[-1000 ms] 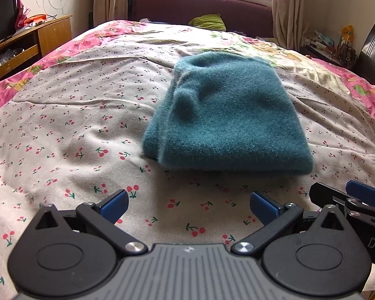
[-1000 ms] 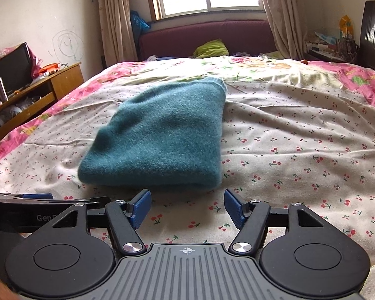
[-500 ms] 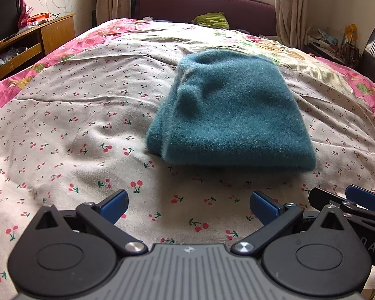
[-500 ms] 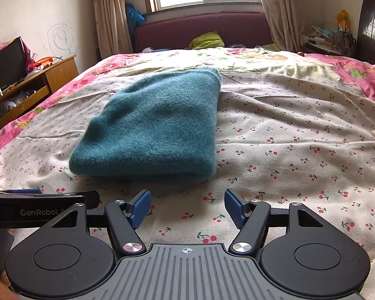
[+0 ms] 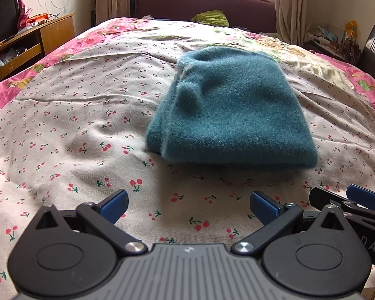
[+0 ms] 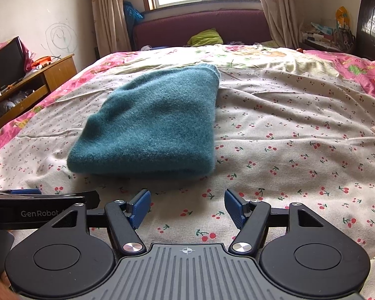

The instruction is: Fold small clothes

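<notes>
Both claws (image 5: 188, 206) short of sweater (image 5: 235, 115)

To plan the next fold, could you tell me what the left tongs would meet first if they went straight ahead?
Probably the near folded edge of the teal garment; the open left tongs face it across bare cherry-print bedsheet.

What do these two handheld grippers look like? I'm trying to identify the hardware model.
Both match: the left gripper and right gripper each have a black body with two round discs, a ribbed grey centre plate bearing a small crosshair mark, silver pivot screws, black linkage arms and blue finger pads. White "GenRobot" lettering shows on the left gripper's side in the right wrist view. No cables or sleeves are visible.
</notes>
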A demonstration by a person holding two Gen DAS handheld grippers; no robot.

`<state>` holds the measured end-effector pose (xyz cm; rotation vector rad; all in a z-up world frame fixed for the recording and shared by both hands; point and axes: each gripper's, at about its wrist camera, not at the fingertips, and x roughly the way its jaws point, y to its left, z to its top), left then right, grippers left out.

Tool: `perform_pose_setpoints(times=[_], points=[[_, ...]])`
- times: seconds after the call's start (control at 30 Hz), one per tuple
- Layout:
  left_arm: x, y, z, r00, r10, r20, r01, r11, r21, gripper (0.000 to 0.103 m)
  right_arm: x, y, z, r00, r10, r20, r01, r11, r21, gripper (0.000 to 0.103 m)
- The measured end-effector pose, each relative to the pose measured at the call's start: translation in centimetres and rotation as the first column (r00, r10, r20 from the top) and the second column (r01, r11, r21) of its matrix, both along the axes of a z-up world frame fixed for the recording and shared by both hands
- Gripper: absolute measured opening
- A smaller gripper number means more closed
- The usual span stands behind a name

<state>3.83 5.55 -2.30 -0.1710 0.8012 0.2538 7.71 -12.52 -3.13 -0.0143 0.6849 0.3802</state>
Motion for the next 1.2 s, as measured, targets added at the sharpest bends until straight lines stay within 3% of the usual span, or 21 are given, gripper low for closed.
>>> perform_pose_setpoints(times=[1.2], points=[[0.18, 0.17, -0.44, 1.0, 0.01, -0.022, -0.01, 1.0, -0.025, 0.103, 0.03, 0.02, -0.33, 1.0, 0.0, -0.005, 0.0, 1.0, 0.001, 0.068]])
